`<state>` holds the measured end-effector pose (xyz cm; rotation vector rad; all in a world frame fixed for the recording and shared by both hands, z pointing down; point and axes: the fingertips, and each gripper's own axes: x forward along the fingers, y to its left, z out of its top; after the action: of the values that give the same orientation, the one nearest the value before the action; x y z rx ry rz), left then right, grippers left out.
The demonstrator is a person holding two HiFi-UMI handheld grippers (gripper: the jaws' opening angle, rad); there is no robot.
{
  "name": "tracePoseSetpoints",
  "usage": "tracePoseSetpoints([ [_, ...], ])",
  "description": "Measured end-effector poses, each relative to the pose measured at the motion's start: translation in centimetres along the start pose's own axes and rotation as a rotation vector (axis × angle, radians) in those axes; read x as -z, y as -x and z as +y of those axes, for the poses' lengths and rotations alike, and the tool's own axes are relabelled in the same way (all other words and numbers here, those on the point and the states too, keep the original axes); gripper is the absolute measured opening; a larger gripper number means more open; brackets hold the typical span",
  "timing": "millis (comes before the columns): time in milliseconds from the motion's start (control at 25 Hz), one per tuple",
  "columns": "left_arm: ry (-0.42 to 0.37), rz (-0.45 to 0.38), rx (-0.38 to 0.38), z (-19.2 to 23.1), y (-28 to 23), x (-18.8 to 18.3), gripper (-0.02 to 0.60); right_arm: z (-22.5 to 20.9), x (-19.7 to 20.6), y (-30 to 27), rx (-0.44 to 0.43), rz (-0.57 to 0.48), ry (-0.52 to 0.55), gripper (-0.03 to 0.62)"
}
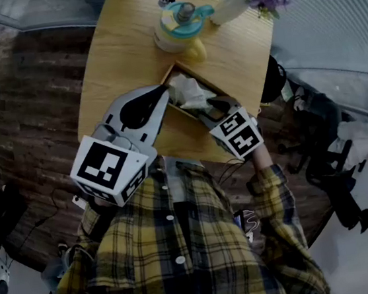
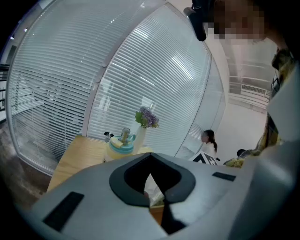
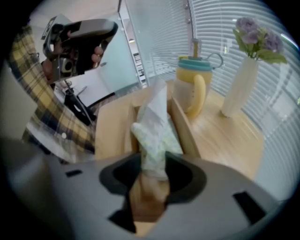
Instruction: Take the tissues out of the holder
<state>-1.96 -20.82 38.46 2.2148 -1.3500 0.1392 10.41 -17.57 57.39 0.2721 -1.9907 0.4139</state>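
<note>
Right gripper view: the right tool (image 3: 149, 185) grips the tissue (image 3: 157, 136), which stands out of the holder (image 3: 185, 129) straight ahead; the left tool (image 2: 161, 204) is closed and empty.

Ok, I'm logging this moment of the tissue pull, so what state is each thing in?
left tongs: shut, tips together, nothing held.
right tongs: shut on the tissue.
tissue: sticking up out of the holder, not yet free.
holder: open-topped, flat on the table.
cup: upright, lid on.
vase: upright, flowers in it.
</note>
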Motion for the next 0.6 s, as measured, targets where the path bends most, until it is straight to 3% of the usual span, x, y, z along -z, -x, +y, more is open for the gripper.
tracePoseSetpoints([
  [600, -0.005, -0.012, -0.020, 0.2, 0.4, -0.3, 0.008, -0.1, 0.3, -1.2, -0.056, 0.092, 0.041, 0.142],
])
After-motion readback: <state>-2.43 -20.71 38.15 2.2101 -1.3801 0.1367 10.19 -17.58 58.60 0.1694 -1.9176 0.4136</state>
